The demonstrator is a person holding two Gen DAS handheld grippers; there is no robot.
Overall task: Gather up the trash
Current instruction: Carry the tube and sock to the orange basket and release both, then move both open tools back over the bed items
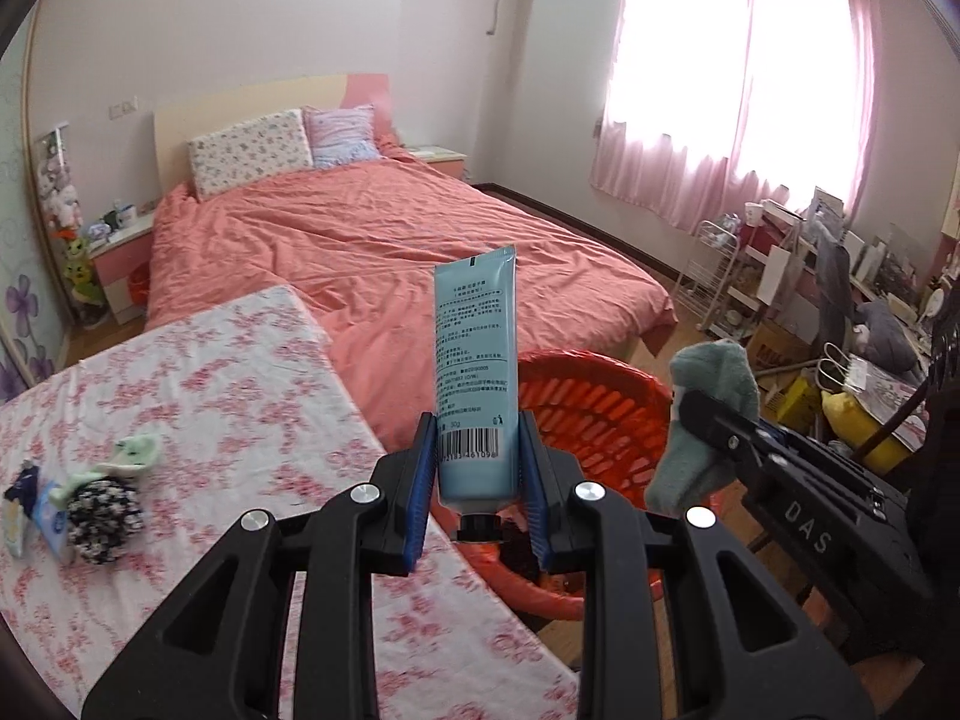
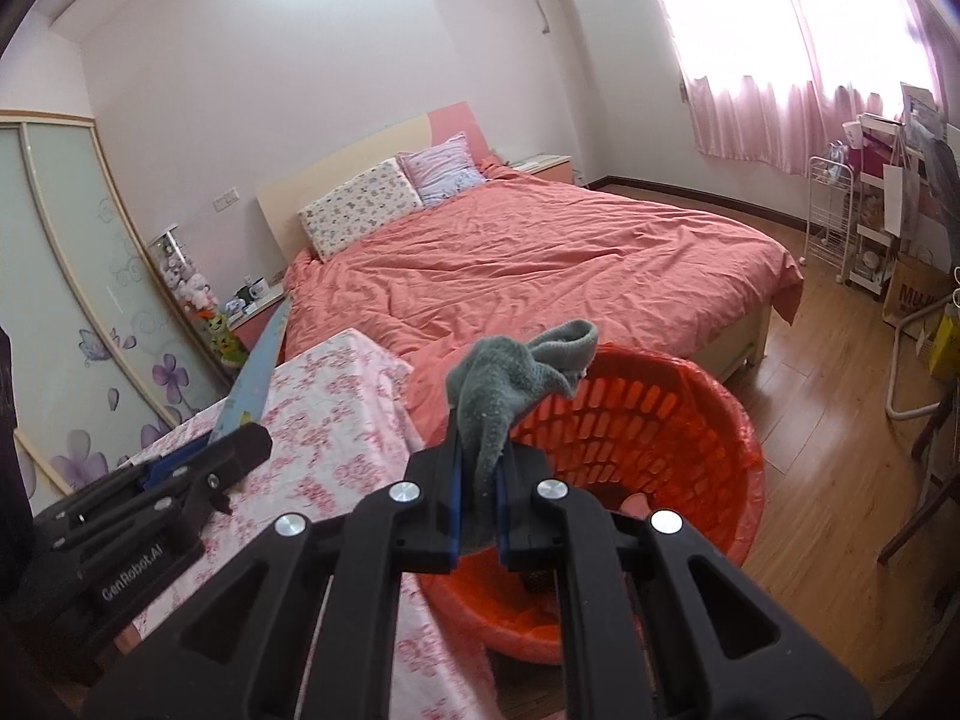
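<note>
The blue tube (image 1: 476, 372), pinched by the left tongs (image 1: 478, 480), and the grey cloth (image 2: 516, 384), pinched by the right tongs (image 2: 478, 504), should be released only once carried fully over the red basket (image 2: 708, 420) (not its rim).

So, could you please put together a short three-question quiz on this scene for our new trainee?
1. True or false: the left gripper is shut on the blue tube.
2. What does the right gripper hold? A) a mug B) a grey-green sock C) a pillow
3. Fill in: the red basket stands on the floor between the flowered table and the ____.

Key
1. True: its blue pads clamp the tube near the black cap, cap end toward the camera.
2. B: the sock is pinched between closed jaws in front of the basket.
3. Bed.
</note>
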